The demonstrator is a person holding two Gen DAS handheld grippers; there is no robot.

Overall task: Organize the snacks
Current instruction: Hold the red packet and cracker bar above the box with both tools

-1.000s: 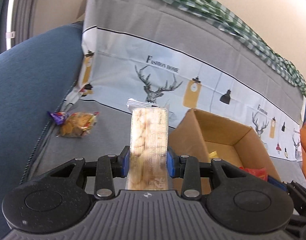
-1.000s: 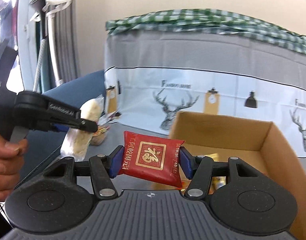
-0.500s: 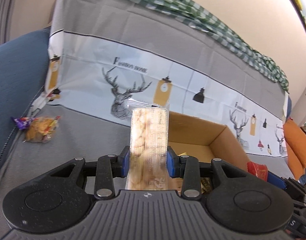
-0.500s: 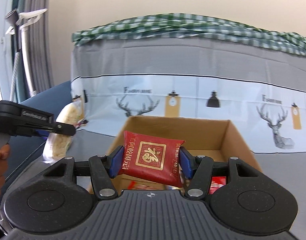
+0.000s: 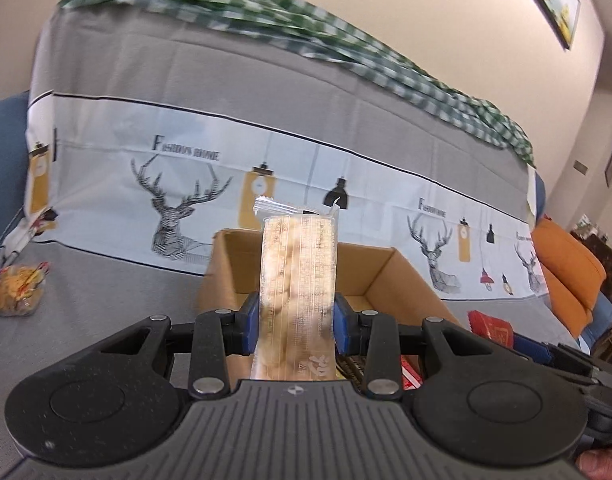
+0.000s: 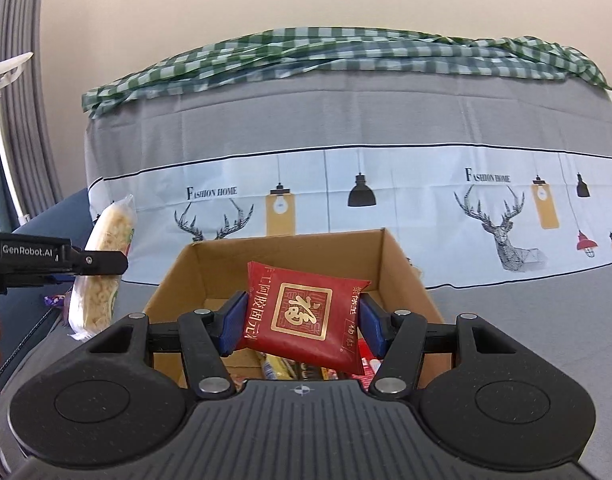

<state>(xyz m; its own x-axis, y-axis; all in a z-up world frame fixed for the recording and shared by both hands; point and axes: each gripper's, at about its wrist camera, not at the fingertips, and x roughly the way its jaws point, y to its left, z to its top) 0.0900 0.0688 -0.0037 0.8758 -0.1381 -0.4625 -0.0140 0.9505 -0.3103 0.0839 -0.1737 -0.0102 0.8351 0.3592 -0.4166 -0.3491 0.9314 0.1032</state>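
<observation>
My left gripper (image 5: 297,326) is shut on a long clear pack of pale crackers (image 5: 298,280), held upright over the near left part of an open cardboard box (image 5: 389,276). My right gripper (image 6: 302,322) is shut on a red packet with gold print (image 6: 302,312), held above the box (image 6: 401,264), which holds several snacks. In the right wrist view the left gripper (image 6: 86,264) and its cracker pack (image 6: 106,264) show at the left. In the left wrist view the red packet (image 5: 489,326) shows at the right.
The box sits on a grey sofa seat (image 5: 106,288) with a deer-print cover on the backrest (image 6: 385,196). A bag of yellow snacks (image 5: 16,290) lies at the far left of the seat. An orange cushion (image 5: 565,276) is at the right.
Both grippers have moved right and toward the box with their packs still held. The box now sits straight ahead of each camera and the yellow snack bag has slid to the left edge.
</observation>
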